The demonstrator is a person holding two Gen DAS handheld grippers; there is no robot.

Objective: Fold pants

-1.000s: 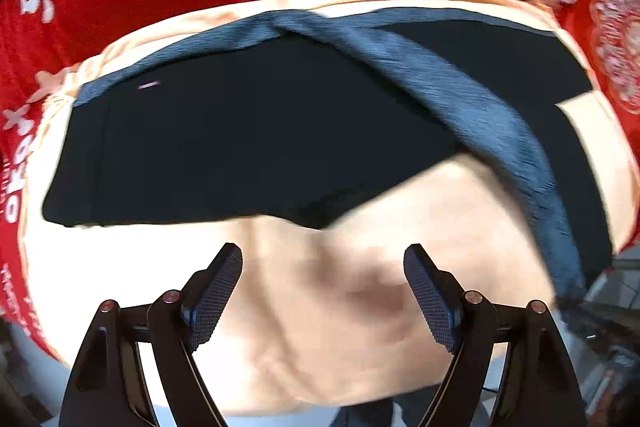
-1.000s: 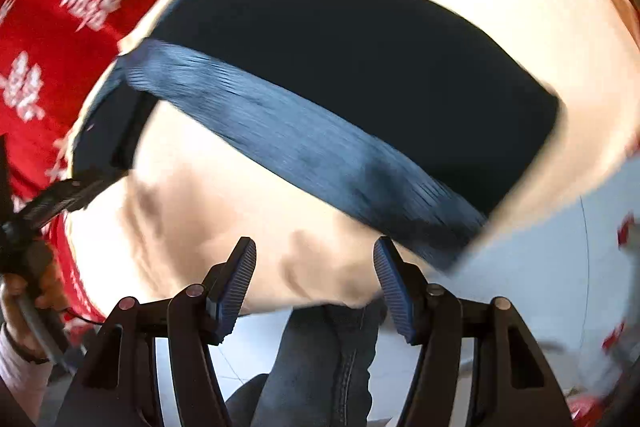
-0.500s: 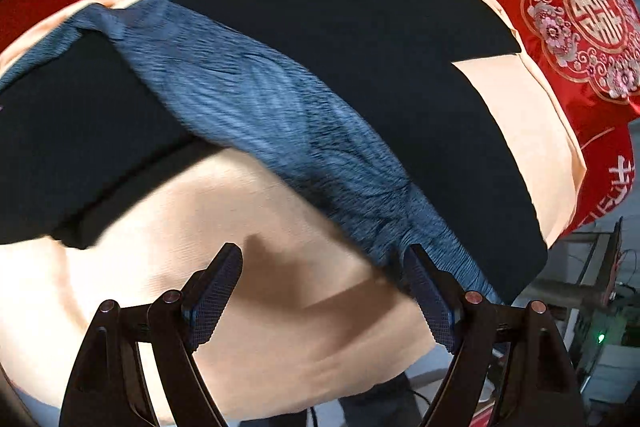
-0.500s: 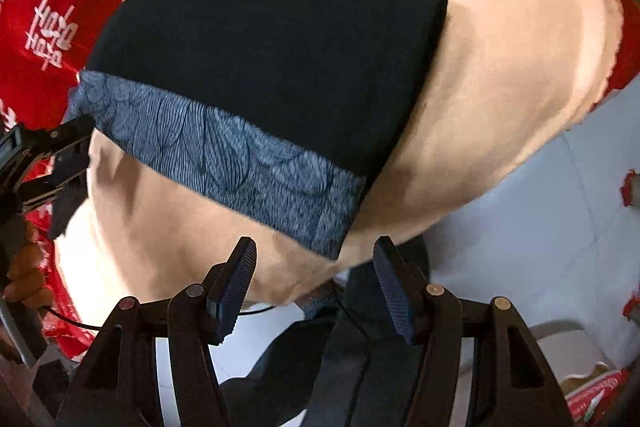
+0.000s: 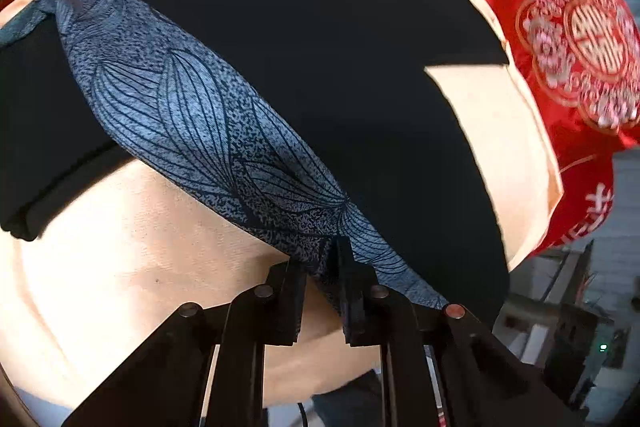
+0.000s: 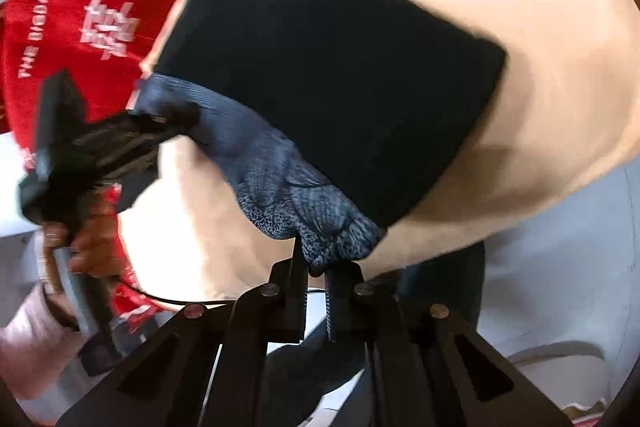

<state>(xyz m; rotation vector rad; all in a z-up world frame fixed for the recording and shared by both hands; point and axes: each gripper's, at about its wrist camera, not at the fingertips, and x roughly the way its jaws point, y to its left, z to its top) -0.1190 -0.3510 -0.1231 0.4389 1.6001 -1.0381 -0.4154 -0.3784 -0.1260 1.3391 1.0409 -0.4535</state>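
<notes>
Setting: a bedroom in a home. Evidence: peach bedsheet (image 5: 500, 131) over red bedding (image 6: 80, 7) printed with white characters; embroidered red cushion (image 5: 580, 43) at two o'clock; pale tiled floor (image 6: 560, 267).

Both tools, left (image 5: 324, 267) and right (image 6: 316, 273), point steeply downward, jaws clamped together.

Black pants (image 5: 360, 87) with blue-grey leaf-print waistband (image 5: 192, 123), spread flat on a peach sheet, legs splayed. Waistband edge runs diagonally, bunched and lifted at two points along it; rest lies flat.
</notes>
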